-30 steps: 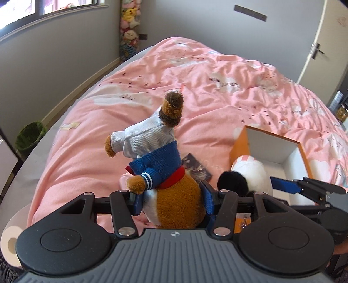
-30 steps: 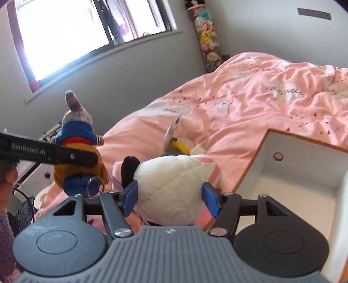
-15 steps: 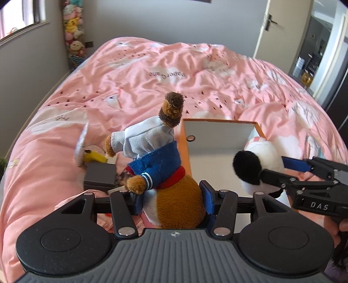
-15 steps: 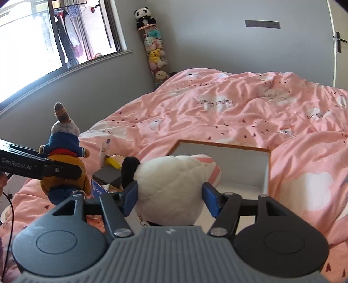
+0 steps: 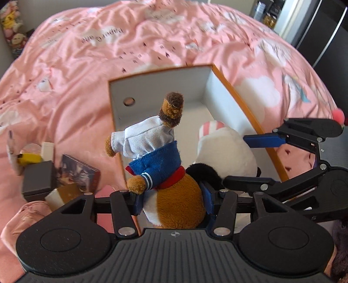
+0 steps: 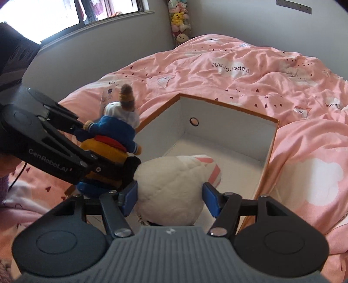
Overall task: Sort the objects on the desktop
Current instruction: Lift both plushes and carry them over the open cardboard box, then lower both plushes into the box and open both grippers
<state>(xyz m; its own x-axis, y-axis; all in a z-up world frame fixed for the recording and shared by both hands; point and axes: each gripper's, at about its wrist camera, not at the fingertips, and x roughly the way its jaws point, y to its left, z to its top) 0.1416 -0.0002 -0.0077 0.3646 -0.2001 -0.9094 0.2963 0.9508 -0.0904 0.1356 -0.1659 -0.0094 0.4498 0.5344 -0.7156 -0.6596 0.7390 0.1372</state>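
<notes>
My left gripper [image 5: 173, 201] is shut on a brown plush toy [image 5: 165, 174] in a blue jacket and white hood. It holds the toy over the near left edge of the white box [image 5: 152, 87] with orange rims. My right gripper [image 6: 169, 196] is shut on a white plush toy [image 6: 174, 185] with a black ear and pink stripes, held above the box [image 6: 228, 130] interior. The white plush [image 5: 226, 152] and right gripper [image 5: 245, 161] show in the left wrist view, the brown plush [image 6: 113, 139] and left gripper [image 6: 102, 150] in the right wrist view.
The box lies on a pink duvet [image 5: 108, 43]. Left of the box lie a dark box [image 5: 37, 182], a picture card box [image 5: 76, 172], a yellow item [image 5: 28, 157] and a white tag [image 6: 106, 98]. Plush toys [image 6: 179, 19] hang on the far wall.
Both grippers have moved with their plush toys from beside the box to over it. The box now fills the middle of both views, and the two toys are close together.
</notes>
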